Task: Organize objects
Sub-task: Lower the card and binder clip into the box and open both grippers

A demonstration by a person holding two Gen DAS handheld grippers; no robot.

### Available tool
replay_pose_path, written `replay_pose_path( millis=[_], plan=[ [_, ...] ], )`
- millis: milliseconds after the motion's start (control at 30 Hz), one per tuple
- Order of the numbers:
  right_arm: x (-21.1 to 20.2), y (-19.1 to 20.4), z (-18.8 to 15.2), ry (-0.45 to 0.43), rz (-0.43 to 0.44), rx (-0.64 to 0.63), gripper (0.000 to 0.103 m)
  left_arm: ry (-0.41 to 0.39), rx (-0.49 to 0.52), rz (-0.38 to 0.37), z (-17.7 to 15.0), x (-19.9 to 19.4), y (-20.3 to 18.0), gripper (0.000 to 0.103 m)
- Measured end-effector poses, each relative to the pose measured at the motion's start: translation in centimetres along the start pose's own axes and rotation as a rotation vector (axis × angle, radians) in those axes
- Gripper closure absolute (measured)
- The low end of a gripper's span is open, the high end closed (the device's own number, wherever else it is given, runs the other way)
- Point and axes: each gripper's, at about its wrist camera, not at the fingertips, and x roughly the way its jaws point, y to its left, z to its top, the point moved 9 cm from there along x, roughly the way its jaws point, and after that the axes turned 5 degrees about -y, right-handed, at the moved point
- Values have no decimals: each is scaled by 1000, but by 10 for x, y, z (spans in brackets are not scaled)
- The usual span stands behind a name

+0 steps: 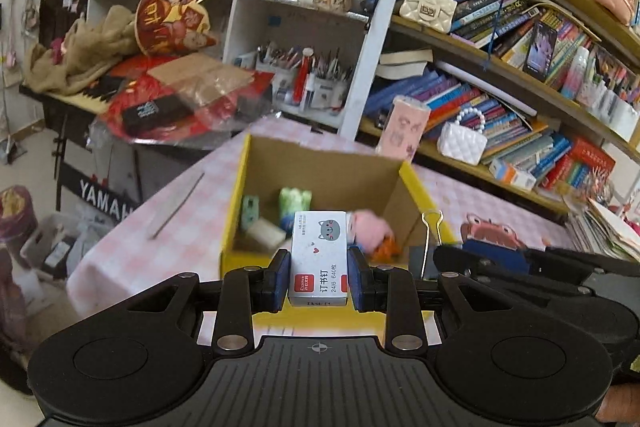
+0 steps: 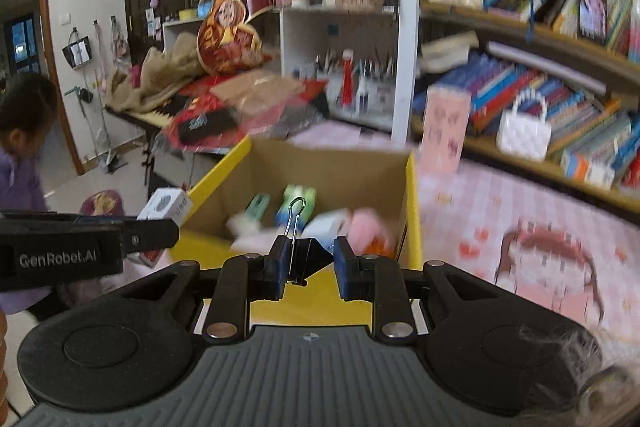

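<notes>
A: What did the left tool (image 1: 319, 277) have?

B: Its two blue pads were closed on a white staple box (image 1: 319, 259), held upright over the near wall of the yellow cardboard box (image 1: 416, 187).

A: And the right tool (image 2: 307, 267)?

B: It gripped a black binder clip (image 2: 298, 259), wire handle up, also above the near wall. The clip sat against the left pad; I could not tell whether the right pad touched it.

A: Room to move?

B: The box stood open-topped on the pink checked surface (image 1: 180, 227), bookshelves close on the right.

A: What lay inside?

B: A green toy (image 1: 295, 201), a pink toy (image 1: 370, 229), a small beige block (image 1: 266, 233), and blurred bits.
</notes>
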Motion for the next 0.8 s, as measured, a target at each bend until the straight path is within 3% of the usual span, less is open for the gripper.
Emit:
replay_pose_path(
  millis=[133, 333, 533, 800],
  plan=[
    [38, -17, 13, -15, -40, -62, 80, 15, 7, 8, 9, 33, -7, 75],
    [89, -31, -3, 55, -65, -119, 80, 69, 29, 26, 7, 79, -13, 75],
    [116, -33, -27, 136, -34, -137, 80, 109, 81, 50, 10, 115, -15, 75],
    [138, -36, -32, 184, -13, -150, 80, 175, 101, 64, 0, 154, -9, 74]
  ],
)
